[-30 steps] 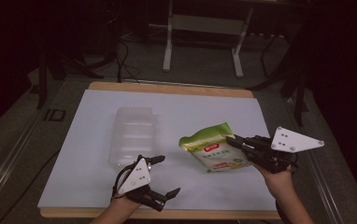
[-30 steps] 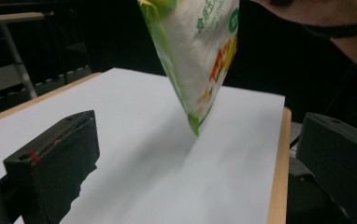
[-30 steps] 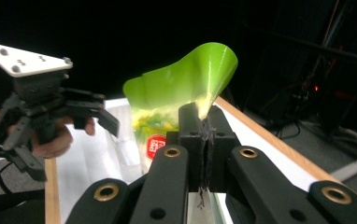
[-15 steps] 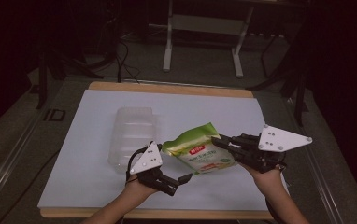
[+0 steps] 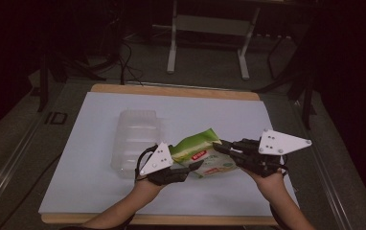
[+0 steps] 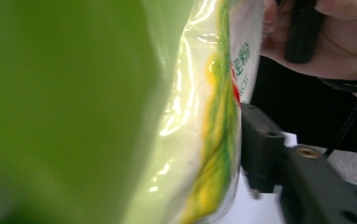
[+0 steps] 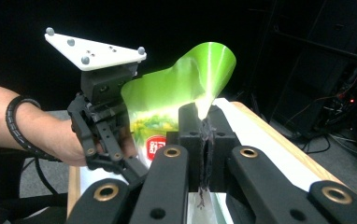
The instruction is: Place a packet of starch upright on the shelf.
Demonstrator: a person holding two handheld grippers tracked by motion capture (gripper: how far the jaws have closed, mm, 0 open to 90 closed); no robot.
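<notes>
High view: green snack bag [image 5: 201,154] held above surface [image 5: 75,158] betw both tools, right tool [image 5: 223,147] clamped on its edge, left tool [image 5: 190,168] just closing on opposite side; light, crinkly, slippery film, grip flat seams

**Materials and finishes observed**

The green-and-white snack bag [image 5: 201,155] was glossy plastic film, creased, with bright glare streaks along its side in the left gripper view. The clear ribbed plastic tray [image 5: 134,141] looked smooth and translucent. The white table sheet [image 5: 95,158] was matt, with a bare pale wooden edge [image 5: 171,91] showing around it. Both black grippers, left gripper [image 5: 186,168] and right gripper [image 7: 203,140], were matt plastic with brass-coloured rivets; their top plates were smooth matt grey.
</notes>
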